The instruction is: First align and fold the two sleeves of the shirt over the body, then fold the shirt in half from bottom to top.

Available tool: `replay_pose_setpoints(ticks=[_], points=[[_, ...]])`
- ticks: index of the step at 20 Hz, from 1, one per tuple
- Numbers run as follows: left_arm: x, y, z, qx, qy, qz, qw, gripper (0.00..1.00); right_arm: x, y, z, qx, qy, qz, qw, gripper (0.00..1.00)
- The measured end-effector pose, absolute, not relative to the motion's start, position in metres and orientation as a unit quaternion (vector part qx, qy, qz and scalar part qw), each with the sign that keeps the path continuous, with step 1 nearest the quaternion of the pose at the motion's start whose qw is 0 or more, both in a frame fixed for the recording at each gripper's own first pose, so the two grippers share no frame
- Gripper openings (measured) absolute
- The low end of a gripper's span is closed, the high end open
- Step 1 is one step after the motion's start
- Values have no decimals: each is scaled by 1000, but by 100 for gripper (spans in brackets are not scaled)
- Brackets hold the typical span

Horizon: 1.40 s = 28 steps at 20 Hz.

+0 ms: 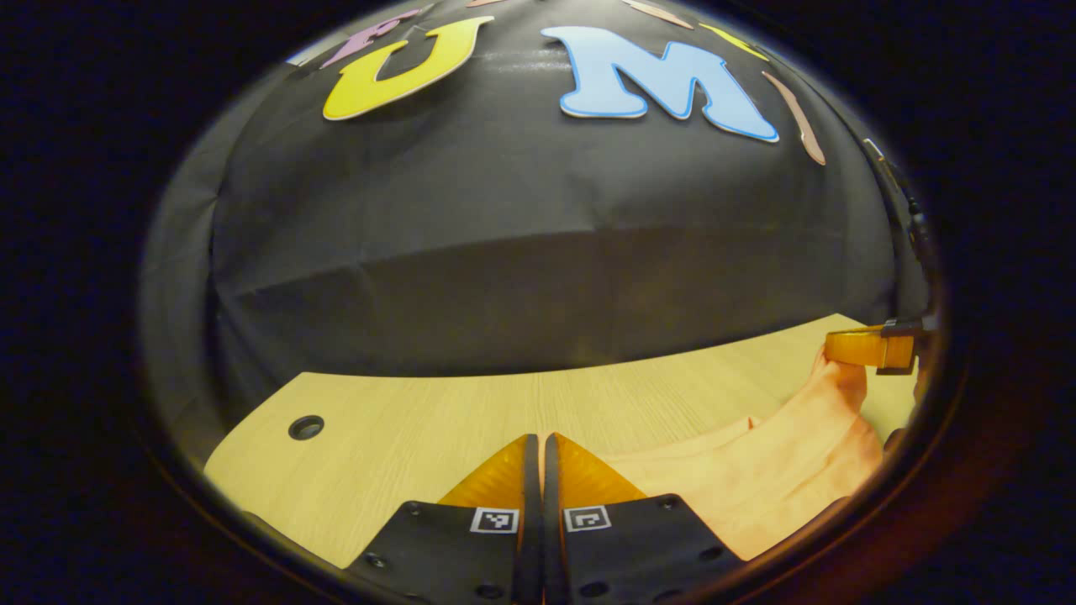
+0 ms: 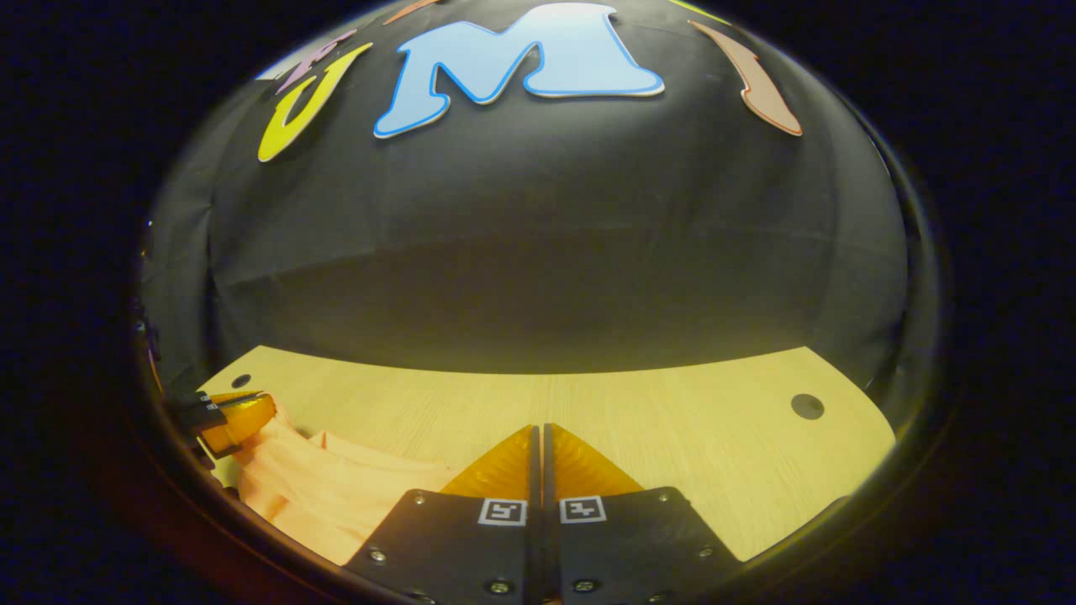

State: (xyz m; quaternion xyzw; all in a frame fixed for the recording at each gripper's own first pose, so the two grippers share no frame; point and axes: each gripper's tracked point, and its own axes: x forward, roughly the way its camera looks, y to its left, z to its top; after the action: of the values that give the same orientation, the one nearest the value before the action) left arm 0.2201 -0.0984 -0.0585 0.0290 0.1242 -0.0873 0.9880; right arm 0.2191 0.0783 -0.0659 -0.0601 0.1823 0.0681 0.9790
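A peach-orange shirt (image 1: 782,470) hangs bunched over the wooden table (image 1: 403,420). In the left gripper view my left gripper (image 1: 538,439) is shut at the bottom centre, with the cloth running off from its right side. The cloth rises to my right gripper (image 1: 830,347) at the far right, which pinches a raised corner. In the right gripper view my right gripper (image 2: 538,428) is shut, and the shirt (image 2: 319,487) lies to its left. There the cloth drapes down from my left gripper (image 2: 262,403), which is closed on its upper edge. Most of the shirt is out of frame.
The table (image 2: 689,420) ends at the black cloth wall behind it. A round cable hole (image 1: 305,427) sits near the far left corner, another hole (image 2: 807,406) near the far right corner.
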Motion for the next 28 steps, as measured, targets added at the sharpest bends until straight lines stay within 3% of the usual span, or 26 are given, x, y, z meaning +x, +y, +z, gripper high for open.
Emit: replay_pose_setpoints(ticks=[7, 8, 9, 10, 11, 12, 13, 14, 15, 16, 17, 20, 23, 24, 27, 28], points=[[218, -94, -51, 16, 113, -72, 991, 6, 221, 72, -94, -69, 212, 53, 973, 0], [217, -93, -49, 12, 110, -70, 991, 13, 219, 72, -95, -68, 215, 54, 973, 0], [218, -92, -50, 8, 108, -67, 992, 11, 219, 73, -98, -66, 217, 56, 972, 1], [216, -91, -48, 7, 108, -66, 992, 18, 219, 72, -99, -66, 219, 54, 972, 3], [215, -89, -52, 8, 109, -65, 992, 10, 218, 72, -99, -65, 220, 55, 972, 5], [215, -88, -52, 9, 109, -64, 992, 31, 218, 71, -99, -67, 222, 50, 972, 6], [216, -89, -51, 8, 109, -66, 992, 37, 217, 71, -98, -69, 221, 49, 972, 4], [215, -94, -52, 11, 112, -70, 991, 42, 218, 73, -98, -66, 219, 54, 972, 33], [215, -95, -53, 13, 113, -73, 991, 61, 217, 72, -98, -65, 220, 52, 972, 62], [215, -95, -51, 15, 114, -74, 991, 80, 217, 72, -97, -63, 220, 50, 972, 75], [215, -95, -54, 17, 114, -72, 991, 99, 218, 71, -98, -63, 220, 48, 972, 75], [215, -95, -53, 21, 116, -70, 991, 92, 216, 70, -96, -60, 220, 46, 972, 75], [214, -97, -54, 25, 118, -71, 990, 92, 216, 72, -94, -56, 220, 47, 973, 85], [213, -99, -55, 23, 120, -75, 990, 97, 216, 72, -93, -58, 219, 46, 973, 85], [208, -104, -55, -4, 125, -85, 989, 94, 212, 76, -87, -59, 216, 52, 973, 82], [207, -102, -55, -3, 128, -80, 989, 98, 209, 78, -85, -59, 215, 55, 973, 82]])
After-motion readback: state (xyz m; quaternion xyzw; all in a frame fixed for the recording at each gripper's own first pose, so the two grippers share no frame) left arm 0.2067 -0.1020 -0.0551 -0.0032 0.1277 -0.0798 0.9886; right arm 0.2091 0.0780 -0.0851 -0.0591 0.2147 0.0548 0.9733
